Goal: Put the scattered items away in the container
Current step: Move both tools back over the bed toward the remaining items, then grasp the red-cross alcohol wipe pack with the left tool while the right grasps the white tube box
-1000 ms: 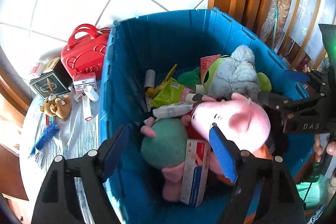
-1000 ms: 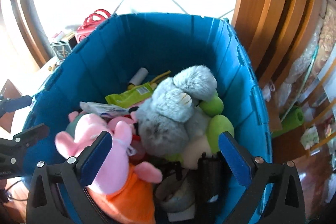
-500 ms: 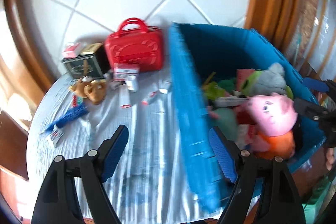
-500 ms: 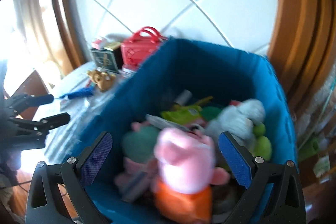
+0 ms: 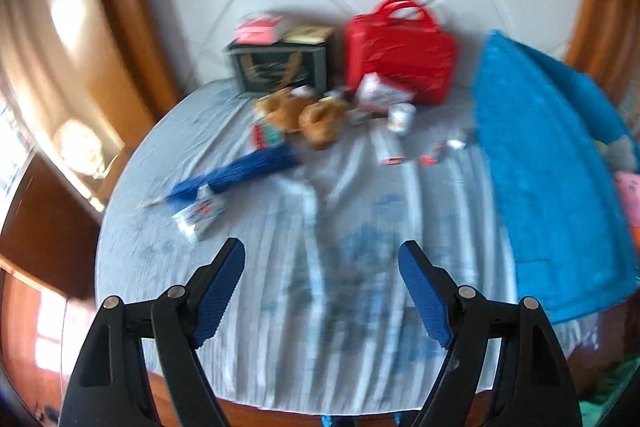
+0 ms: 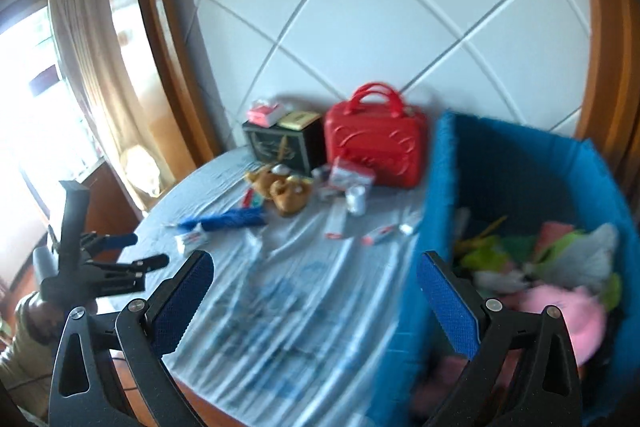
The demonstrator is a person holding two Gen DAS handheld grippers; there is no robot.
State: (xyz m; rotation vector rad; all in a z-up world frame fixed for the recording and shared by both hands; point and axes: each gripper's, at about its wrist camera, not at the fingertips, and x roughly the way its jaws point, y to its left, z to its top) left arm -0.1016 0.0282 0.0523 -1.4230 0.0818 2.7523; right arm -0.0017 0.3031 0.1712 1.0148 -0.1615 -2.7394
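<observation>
- While both my grippers hang over the cloth-covered counter (image 5: 320, 327), the left gripper (image 5: 322, 275) has its fingers (image 5: 222, 279) spread apart with nothing between them, only bare striped cloth under the gap.
- My right gripper (image 6: 316, 291) is likewise spread and empty; its right-hand finger sits in front of the near wall of the blue container (image 6: 436, 211), its left-hand one over the cloth.
- From the left fingers outward, the scattered items lie ahead and slightly to the left. With the red bag (image 5: 400, 55) at the back of the counter as landmark:
- a small white box (image 5: 200, 217) lies nearest my left fingers, well in front of the bag and far to its left;
- the blue brush (image 5: 240, 171) lies just behind that box, its long axis slanting from the near left toward the bag;
- the brown plush bear (image 5: 308, 115) sits in front of the bag's left corner, and a white bottle (image 5: 400, 117) just in front of its middle;
- small tubes (image 5: 434, 155) lie in front of the bag's right end, near the container wall;
- a dark box (image 5: 280, 67) stands just left of the bag.
- I judge the left hand nearer to the white box and brush, the right nearer to the tubes.
- The container stands right of the bag, with plush toys (image 6: 560, 307) already inside.
- Motion blur leaves no label or brand readable; the white box shows red and blue print I cannot make out.
</observation>
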